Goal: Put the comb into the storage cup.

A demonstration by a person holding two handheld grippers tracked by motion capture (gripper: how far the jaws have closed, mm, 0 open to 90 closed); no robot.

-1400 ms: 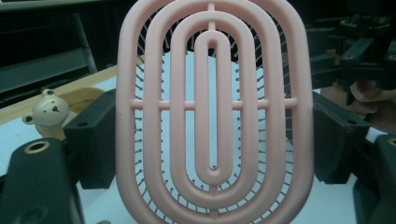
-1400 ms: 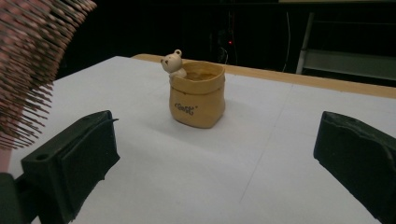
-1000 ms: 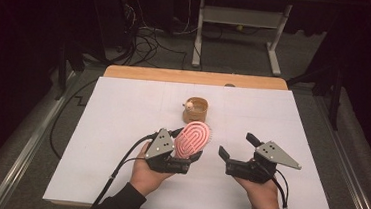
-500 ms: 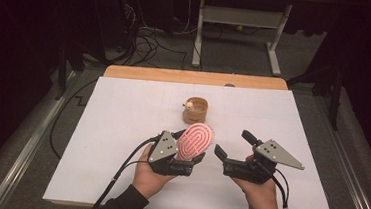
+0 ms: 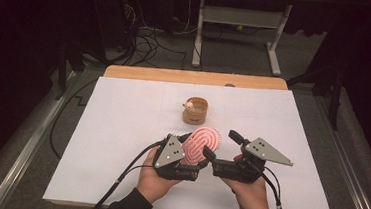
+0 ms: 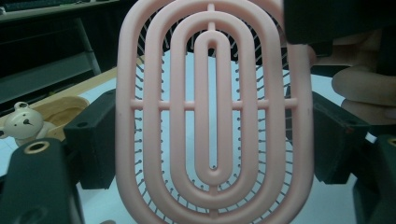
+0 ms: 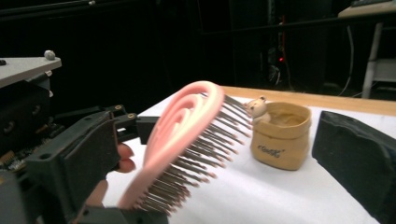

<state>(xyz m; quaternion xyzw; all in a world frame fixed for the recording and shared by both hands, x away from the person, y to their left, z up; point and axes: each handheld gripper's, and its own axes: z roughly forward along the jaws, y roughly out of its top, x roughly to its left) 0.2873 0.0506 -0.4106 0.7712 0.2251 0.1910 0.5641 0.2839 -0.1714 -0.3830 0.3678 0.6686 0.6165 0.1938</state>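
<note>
A pink oval hairbrush (image 5: 201, 145) stands tilted above the white table sheet, with my left gripper (image 5: 193, 158) shut on its lower part. In the left gripper view the brush's ribbed back (image 6: 212, 116) sits between the two black jaws. In the right gripper view its bristles (image 7: 201, 154) point right. My right gripper (image 5: 223, 145) is open just right of the brush, its jaws wide apart on either side of the brush head without touching it. A small tan cup (image 5: 195, 110) with a bear figure (image 6: 21, 123) on its rim stands behind the brush.
The white sheet (image 5: 122, 119) covers the table, and a wooden strip (image 5: 195, 77) shows along its far edge. Beyond it the floor holds cables (image 5: 148, 36) and a white metal stand (image 5: 240, 18). Metal rails run down both sides of the table.
My right gripper has moved left, closer to the brush. The left gripper with the brush has hardly shifted.
</note>
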